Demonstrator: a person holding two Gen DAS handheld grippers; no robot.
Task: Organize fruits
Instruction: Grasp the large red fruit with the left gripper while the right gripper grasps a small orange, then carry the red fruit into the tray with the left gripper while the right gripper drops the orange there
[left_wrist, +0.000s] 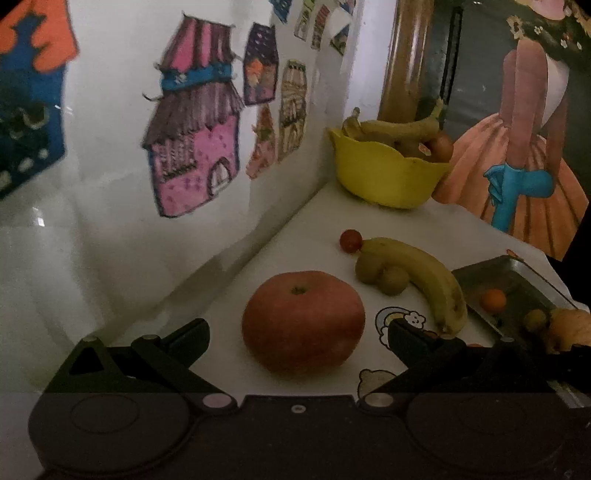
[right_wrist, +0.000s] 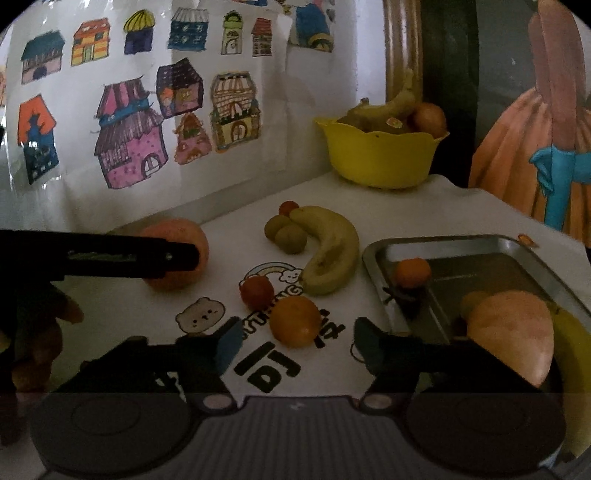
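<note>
The left claw (left_wrist: 295, 332) stands with its jaws wide apart, one on either side of a big round red apple (left_wrist: 303, 321) that sits on the white printed table (left_wrist: 295, 229); the pads do not look to be pressing on it yet. The right claw (right_wrist: 295, 341) is also parted, with a small round orange (right_wrist: 295, 320) on the table just ahead of its tips and between them, untouched as far as I can tell. Just beyond that orange lies a small red fruit (right_wrist: 256, 291), and further out a curved yellow banana (right_wrist: 332, 251) rests against two dull green round fruits (right_wrist: 286, 232) and another small red one (right_wrist: 289, 207). To the right of the right claw a shiny metal tray (right_wrist: 480, 245) already holds a little orange fruit (right_wrist: 413, 272), a large pale peach-coloured fruit (right_wrist: 513, 332) and what seems a banana at the edge. Far ahead, a yellow scalloped plastic bowl (right_wrist: 376, 158) is stocked with bananas and a reddish fruit. I would judge the sorting roughly half done: bowl and tray are partly filled, yet about seven pieces remain loose on the table.
</note>
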